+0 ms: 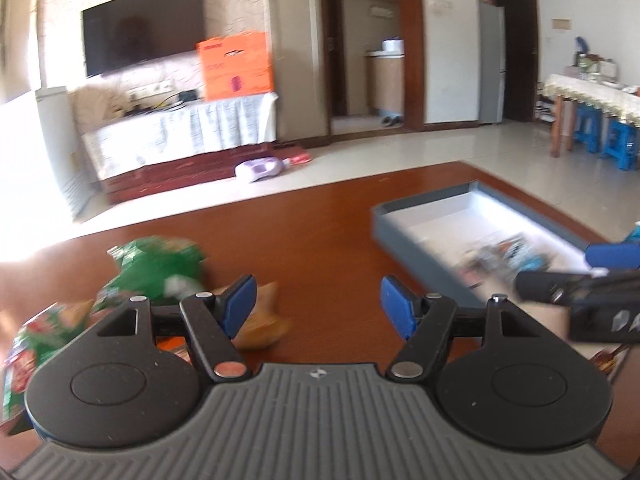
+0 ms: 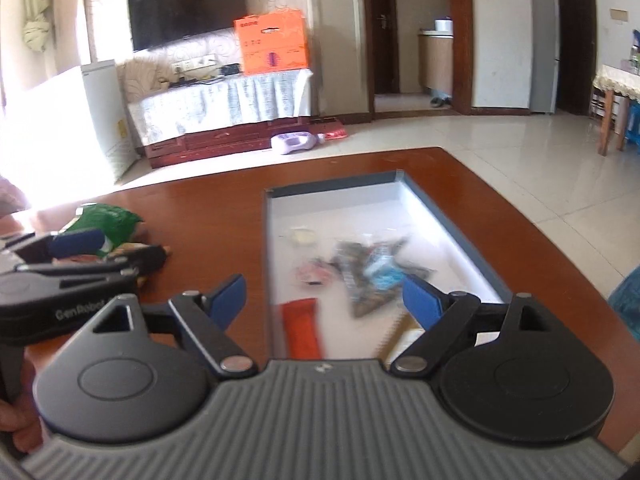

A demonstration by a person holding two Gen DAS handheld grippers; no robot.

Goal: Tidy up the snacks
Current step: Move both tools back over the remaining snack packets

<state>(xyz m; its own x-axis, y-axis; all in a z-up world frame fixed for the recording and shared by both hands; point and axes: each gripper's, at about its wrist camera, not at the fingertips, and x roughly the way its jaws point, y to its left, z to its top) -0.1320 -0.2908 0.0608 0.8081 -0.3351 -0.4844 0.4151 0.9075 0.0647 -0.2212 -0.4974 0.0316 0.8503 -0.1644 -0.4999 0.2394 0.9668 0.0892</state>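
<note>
Two grippers work over a red-brown wooden table (image 2: 500, 216); the items follow in descending size.

1. Table: it carries everything named below.
2. Tray (image 2: 436, 208): a grey-walled, white-floored tray on the right half of the table. It already holds several small snack packets, among them a crinkled dark-and-blue packet (image 2: 372, 276) and a red-orange packet (image 2: 302, 332).
3. Loose snacks: a green bag (image 1: 160, 268) lies on the table well left of the tray, with a tan packet (image 1: 262, 320) just beside it and red-and-green packets (image 1: 36, 344) at the left edge of the left wrist view.
4. Right gripper (image 2: 322, 296): jaws stand apart over the near end of the tray, with nothing clamped. The dark-and-blue packet lies below and ahead of them, blurred.
5. Left gripper (image 1: 318, 304): jaws stand apart and empty, above bare table just right of the tan packet.

Step in hand, as judged: one deposit into the tray appears complete, and the left gripper is at the loose pile.

Next move calls for: centring the left jaws over the tan packet or green bag, descending, closing, then carrying it to a free part of the tray.
</note>
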